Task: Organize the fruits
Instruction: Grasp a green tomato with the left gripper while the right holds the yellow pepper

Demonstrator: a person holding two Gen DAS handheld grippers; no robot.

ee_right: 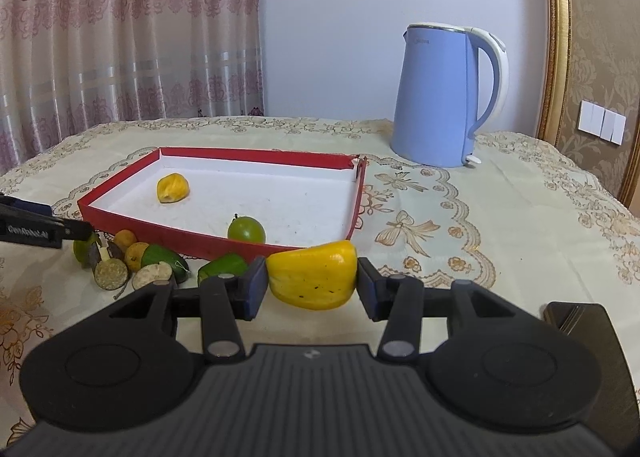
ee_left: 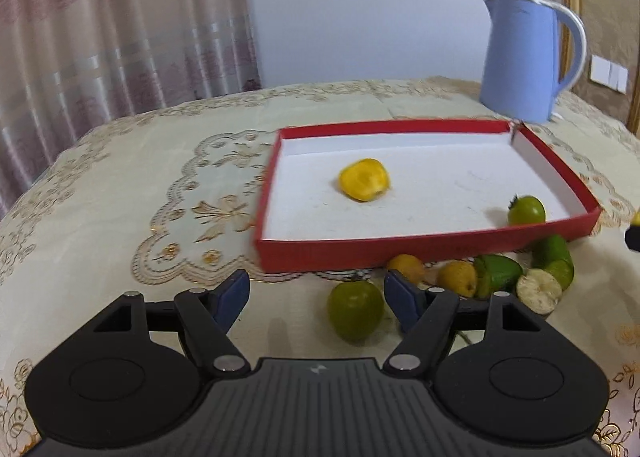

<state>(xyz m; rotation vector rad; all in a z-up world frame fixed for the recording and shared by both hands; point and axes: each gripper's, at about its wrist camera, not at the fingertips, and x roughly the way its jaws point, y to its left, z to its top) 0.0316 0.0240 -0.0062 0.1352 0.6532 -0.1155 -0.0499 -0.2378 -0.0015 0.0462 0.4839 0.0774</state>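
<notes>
Fruits are split between the red tray (ee_right: 120, 213) and the counter (ee_right: 500, 225) just in front of its near wall. Inside the tray lie a yellow fruit piece (ee_right: 172, 187) and a round green fruit (ee_right: 246, 230). In front of the tray sit a whole green fruit (ee_left: 355, 309), small orange fruits (ee_left: 457, 277) and cut green pieces (ee_left: 540, 289).

The right gripper (ee_right: 312, 283) has its jaws on either side of a large yellow fruit chunk (ee_right: 313, 275), the left pad touching it; whether the right pad bears on it I cannot tell. The left gripper (ee_left: 316, 297) has its jaws apart and empty, the whole green fruit between and just ahead of them.

To do this well, I judge the right grip should be firm but gentle, since the chunk looks soft, then lift clear of the tray's near wall and release over bare white floor beside the green fruit.

The counter wears an embroidered cream cloth; a blue kettle (ee_right: 440, 97) stands behind the tray, with curtains (ee_right: 120, 37) and a pale wall beyond.
</notes>
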